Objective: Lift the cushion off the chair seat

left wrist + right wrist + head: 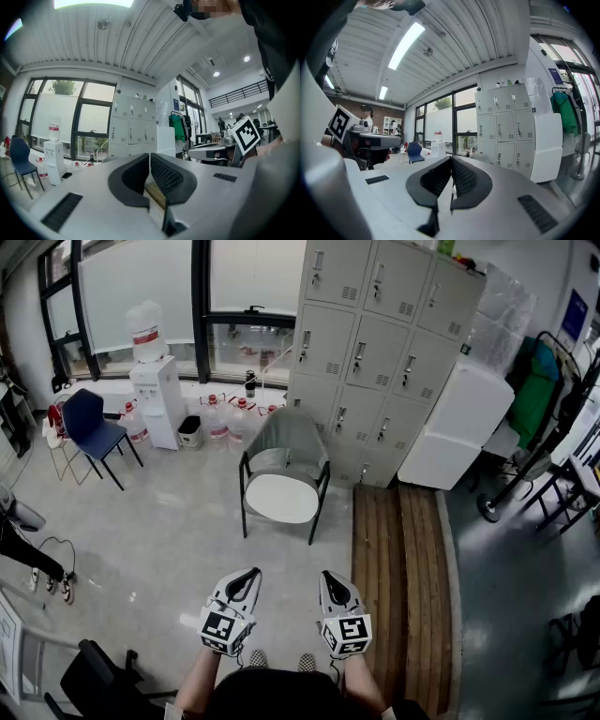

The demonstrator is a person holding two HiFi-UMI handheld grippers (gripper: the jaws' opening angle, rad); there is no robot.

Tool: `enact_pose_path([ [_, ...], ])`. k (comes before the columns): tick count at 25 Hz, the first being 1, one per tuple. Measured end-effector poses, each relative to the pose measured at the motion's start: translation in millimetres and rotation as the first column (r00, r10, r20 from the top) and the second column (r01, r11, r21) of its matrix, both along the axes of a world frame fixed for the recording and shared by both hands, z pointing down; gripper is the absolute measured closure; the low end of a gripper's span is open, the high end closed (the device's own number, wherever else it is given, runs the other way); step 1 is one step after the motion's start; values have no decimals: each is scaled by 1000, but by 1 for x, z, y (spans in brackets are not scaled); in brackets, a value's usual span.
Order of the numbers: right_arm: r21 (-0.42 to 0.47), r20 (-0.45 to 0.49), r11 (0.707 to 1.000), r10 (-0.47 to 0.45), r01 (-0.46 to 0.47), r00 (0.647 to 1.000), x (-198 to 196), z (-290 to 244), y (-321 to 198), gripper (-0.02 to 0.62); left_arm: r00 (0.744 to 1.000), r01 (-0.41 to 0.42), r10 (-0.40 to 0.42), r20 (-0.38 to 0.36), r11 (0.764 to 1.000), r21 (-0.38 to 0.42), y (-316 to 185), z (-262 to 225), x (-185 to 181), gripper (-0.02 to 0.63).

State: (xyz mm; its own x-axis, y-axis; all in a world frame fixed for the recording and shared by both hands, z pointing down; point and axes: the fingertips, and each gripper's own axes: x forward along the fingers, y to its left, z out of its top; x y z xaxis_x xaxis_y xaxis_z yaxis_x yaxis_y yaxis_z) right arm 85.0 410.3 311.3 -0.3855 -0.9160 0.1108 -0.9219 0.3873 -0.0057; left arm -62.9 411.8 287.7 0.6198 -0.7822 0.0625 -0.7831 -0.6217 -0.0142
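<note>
A: Cushion position?
B: The white cushion (281, 497) lies flat on the seat of the grey chair (289, 439), centre of the frame, in front of the lockers (375, 343). It is well apart from both your grippers.
A: Jaws?
B: Your left gripper (251, 575), bottom centre: jaws together, nothing between them. Your right gripper (328, 577), just beside it: jaws together, also empty. Both point toward the chair.

A workplace utility room: metal lockers (375, 352), water dispenser (157, 397).
</note>
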Motion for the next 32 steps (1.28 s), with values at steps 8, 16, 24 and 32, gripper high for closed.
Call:
enact_pose_path([
  [8,11,0,1000,11,-11,1000,-16,1,-5,565,1000,-11,11,1,1000,-5,-7,5,-15,581],
  [16,15,8,999,45,-45,999,-47,5,-12,565,999,-42,42,7,999,-5,-16,12,-46,581],
  [24,-1,11,999,35,-35,999,-85,16,-21,565,999,-44,44,-4,999,-9,-28,21,-79,581],
  [32,-13,25,1000,-6,6,1000,-102,16,-69,565,1000,-4,4,-6,1000,-22,-67,22,-98,581],
])
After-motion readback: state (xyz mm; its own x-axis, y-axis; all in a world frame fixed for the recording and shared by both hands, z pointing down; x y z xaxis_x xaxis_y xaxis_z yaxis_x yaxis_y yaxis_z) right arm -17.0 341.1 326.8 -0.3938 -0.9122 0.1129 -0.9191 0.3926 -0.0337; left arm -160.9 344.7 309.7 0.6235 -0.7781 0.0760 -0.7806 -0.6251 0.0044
